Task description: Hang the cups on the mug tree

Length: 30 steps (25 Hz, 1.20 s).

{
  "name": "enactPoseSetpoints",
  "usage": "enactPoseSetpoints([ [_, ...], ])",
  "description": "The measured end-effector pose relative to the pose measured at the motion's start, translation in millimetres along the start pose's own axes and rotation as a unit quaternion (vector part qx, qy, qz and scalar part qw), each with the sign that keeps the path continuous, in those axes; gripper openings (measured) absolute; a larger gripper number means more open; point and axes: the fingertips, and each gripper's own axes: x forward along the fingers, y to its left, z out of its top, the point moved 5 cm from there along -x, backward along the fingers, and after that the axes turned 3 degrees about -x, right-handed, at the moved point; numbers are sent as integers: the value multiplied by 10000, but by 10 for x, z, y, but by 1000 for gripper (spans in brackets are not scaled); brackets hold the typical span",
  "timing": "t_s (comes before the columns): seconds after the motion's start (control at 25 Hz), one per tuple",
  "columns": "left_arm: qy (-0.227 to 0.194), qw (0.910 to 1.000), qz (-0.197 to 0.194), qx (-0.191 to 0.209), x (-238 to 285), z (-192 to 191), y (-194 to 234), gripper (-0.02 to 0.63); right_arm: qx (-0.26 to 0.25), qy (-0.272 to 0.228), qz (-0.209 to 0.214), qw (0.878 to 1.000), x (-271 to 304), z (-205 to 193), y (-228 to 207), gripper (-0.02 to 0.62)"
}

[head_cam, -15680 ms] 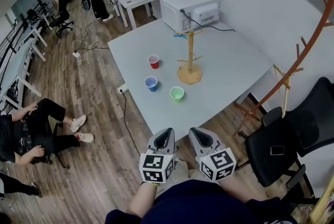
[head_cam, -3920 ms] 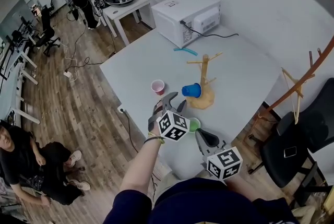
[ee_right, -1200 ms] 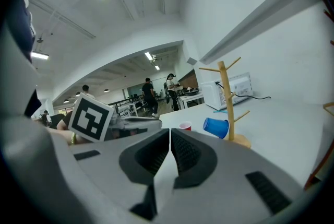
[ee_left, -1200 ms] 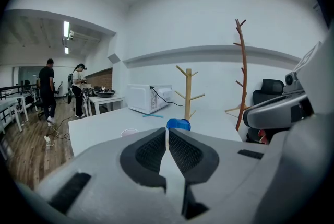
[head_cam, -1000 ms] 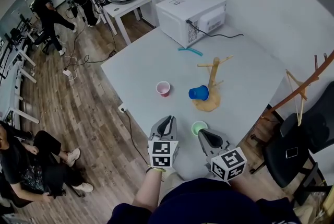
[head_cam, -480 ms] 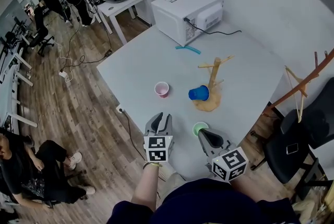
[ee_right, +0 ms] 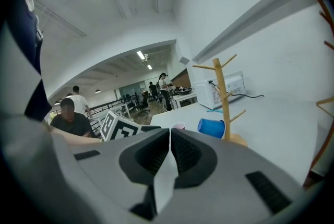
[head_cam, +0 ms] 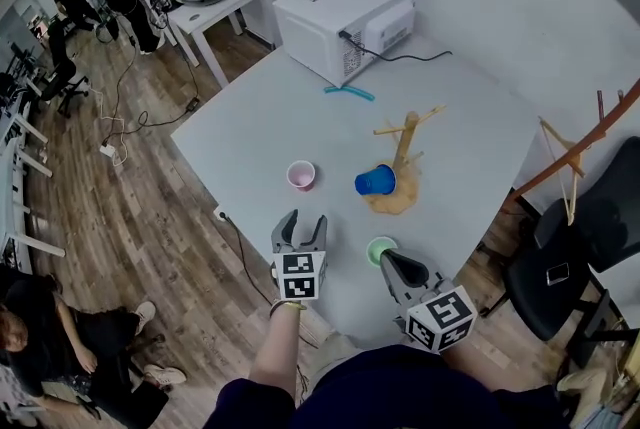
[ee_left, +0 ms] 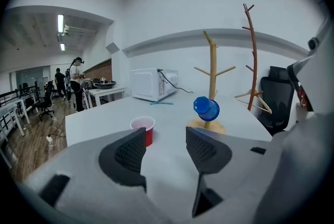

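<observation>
The grey table (head_cam: 250, 132) carries everything in play, with a white microwave (head_cam: 345, 12) at its far corner. Nearer the person stands the wooden mug tree (head_cam: 404, 142) on its round base. One cup is already on it: the blue cup (head_cam: 375, 180) hangs on its side from a low peg, just above the base. That is one of three done, by my reckoning, and two are not yet hung. The left gripper (head_cam: 303, 222) sits over the near edge of the table. Its jaws have just been opening and now stand well apart, with nothing between the pads. In the left gripper view it points toward the red cup (ee_left: 142, 127), which stands upright on the table ahead, just past the tip of one jaw and not yet inside the gap. This looks like the approach for the second cup. The right gripper (head_cam: 390, 262) hangs at the table's near edge with its jaws pressed together and holding nothing. Its tip is just beside the green cup (head_cam: 381, 249), which stands upright near that edge, apart from the tree. The red cup (head_cam: 301, 175) stands in the open to the left of the tree, well clear of the blue one.
</observation>
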Motion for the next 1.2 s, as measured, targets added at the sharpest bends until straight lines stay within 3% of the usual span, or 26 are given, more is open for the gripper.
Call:
enactPoseSetpoints([
  [0.6,239,9997,2,-4,555,-144,316,300,217,163,-318,9991,57,-121,-25,31],
  [1.2,510,9986,12,-136,1075,-216,564,321,343,292,-514,9977,136,-196,-69,31],
])
